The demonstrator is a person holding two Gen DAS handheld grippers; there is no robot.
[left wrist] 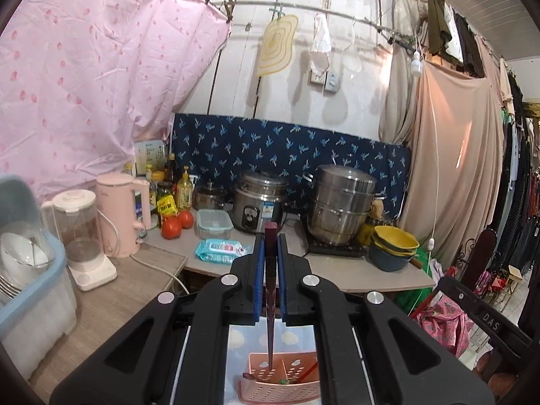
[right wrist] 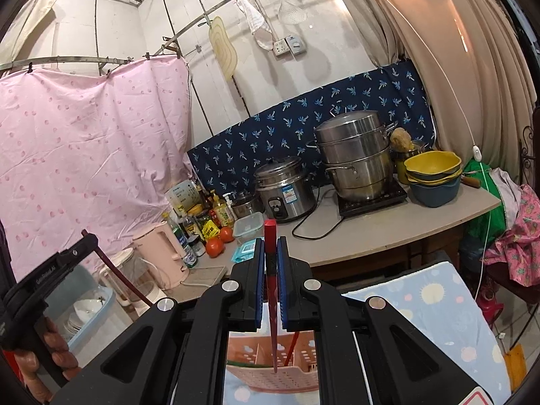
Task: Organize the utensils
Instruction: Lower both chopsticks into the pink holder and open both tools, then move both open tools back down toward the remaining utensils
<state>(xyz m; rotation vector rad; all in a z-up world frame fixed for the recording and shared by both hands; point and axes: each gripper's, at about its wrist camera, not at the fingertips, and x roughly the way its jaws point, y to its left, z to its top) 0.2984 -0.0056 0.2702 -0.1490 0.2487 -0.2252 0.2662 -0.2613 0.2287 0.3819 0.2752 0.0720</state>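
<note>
My left gripper (left wrist: 270, 246) is shut on a dark maroon chopstick (left wrist: 270, 290), held upright with its tip down in a pink perforated utensil basket (left wrist: 280, 384). My right gripper (right wrist: 271, 253) is shut on a red chopstick (right wrist: 271, 290), its tip pointing down into the same pink basket (right wrist: 270, 374). A red chopstick (left wrist: 308, 369) leans inside the basket, and it also shows in the right wrist view (right wrist: 291, 347). The left gripper (right wrist: 60, 270) with its maroon chopstick shows at the left of the right wrist view.
The basket stands on a pale blue patterned cloth (right wrist: 435, 307). Beyond it a counter (left wrist: 337, 270) holds a rice cooker (left wrist: 260, 202), a steel steamer pot (left wrist: 341, 202), stacked bowls (left wrist: 395, 246), tomatoes (left wrist: 172, 227), bottles, a pink kettle (left wrist: 121, 212), a blender and a blue dish bin (left wrist: 30, 270).
</note>
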